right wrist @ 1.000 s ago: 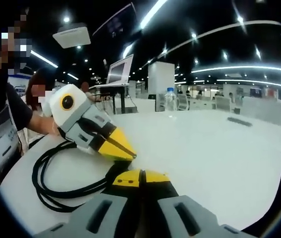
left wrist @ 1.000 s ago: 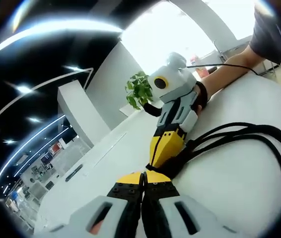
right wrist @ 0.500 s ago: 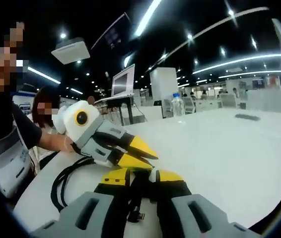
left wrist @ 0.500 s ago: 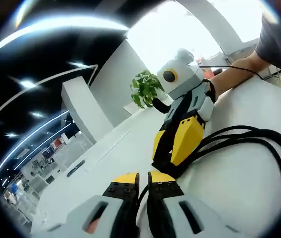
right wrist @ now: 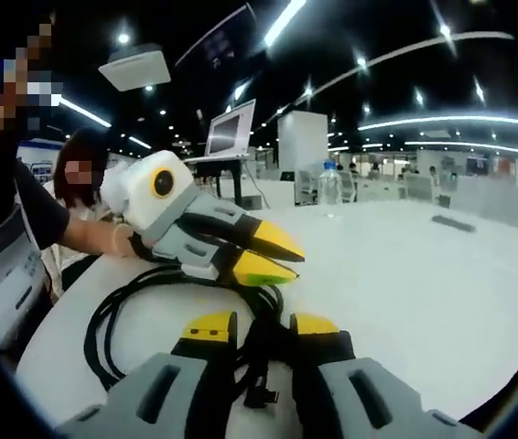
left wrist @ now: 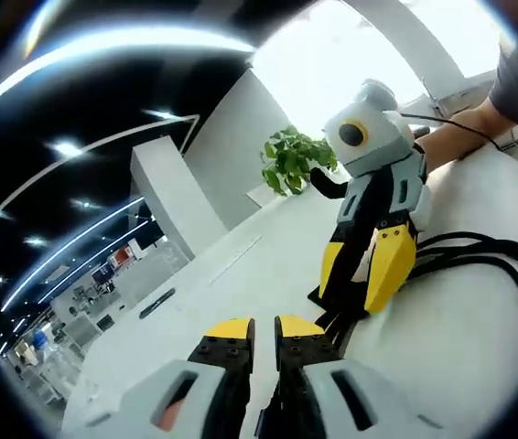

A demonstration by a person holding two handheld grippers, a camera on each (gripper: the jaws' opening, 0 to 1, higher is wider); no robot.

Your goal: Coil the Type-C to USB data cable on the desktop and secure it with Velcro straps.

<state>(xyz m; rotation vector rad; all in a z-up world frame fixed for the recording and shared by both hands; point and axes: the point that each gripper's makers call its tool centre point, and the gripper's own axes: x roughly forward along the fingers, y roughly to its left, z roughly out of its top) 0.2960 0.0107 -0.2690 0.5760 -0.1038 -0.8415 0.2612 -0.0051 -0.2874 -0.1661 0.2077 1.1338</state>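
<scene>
A black data cable (right wrist: 103,320) lies in loose loops on the white table (right wrist: 405,274). My right gripper (right wrist: 264,325) is open, and several cable strands and a small plug (right wrist: 264,398) run between its jaws. My left gripper (right wrist: 273,256) comes in from the left just above those strands, its yellow tips slightly apart. In the left gripper view, my left gripper (left wrist: 265,327) shows a narrow gap between its jaws. The right gripper (left wrist: 355,302) stands tips-down on the table (left wrist: 241,274) just ahead, at the near end of the cable (left wrist: 488,251) loops.
A person's arm (left wrist: 460,128) reaches onto the table behind the right gripper. A potted plant (left wrist: 291,160) and a small dark object (left wrist: 156,304) sit farther off. A water bottle (right wrist: 329,183) and a raised laptop (right wrist: 232,133) stand at the back.
Both grippers were shut a second ago and have since parted their jaws, the right one wider. The cable now runs between the right jaws. The right gripper has tipped more upright.
</scene>
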